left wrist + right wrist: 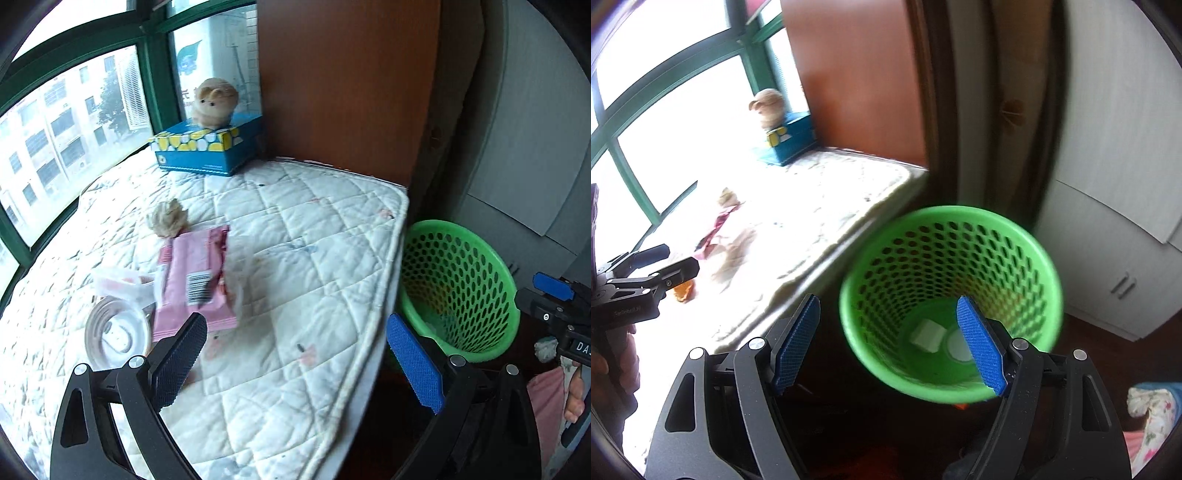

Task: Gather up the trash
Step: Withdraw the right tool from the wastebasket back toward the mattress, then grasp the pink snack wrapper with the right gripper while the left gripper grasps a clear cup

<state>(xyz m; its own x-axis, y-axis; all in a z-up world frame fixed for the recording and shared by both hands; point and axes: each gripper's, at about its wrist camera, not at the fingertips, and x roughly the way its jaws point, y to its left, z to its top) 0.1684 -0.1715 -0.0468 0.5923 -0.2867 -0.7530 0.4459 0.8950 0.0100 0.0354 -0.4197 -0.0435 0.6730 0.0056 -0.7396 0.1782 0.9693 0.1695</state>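
Note:
Trash lies on a white quilted mat (295, 258): a pink wrapper (192, 277), a crumpled tissue ball (168, 219), a clear plastic wrapper (118, 286) and a round clear lid (114, 334). My left gripper (295, 365) is open and empty, hovering above the mat's near edge, right of the wrapper. A green mesh basket (949, 295) stands on the floor beside the mat, with white scraps (927, 334) at its bottom. My right gripper (890, 347) is open and empty above the basket's near rim. It also shows in the left wrist view (554, 291).
A blue tissue box (210, 147) with a plush toy (214, 101) on top sits at the mat's far end against a brown wooden panel (343, 85). Windows run along the left. A white cabinet (1115, 184) stands behind the basket. An orange scrap (683, 291) lies near the left gripper.

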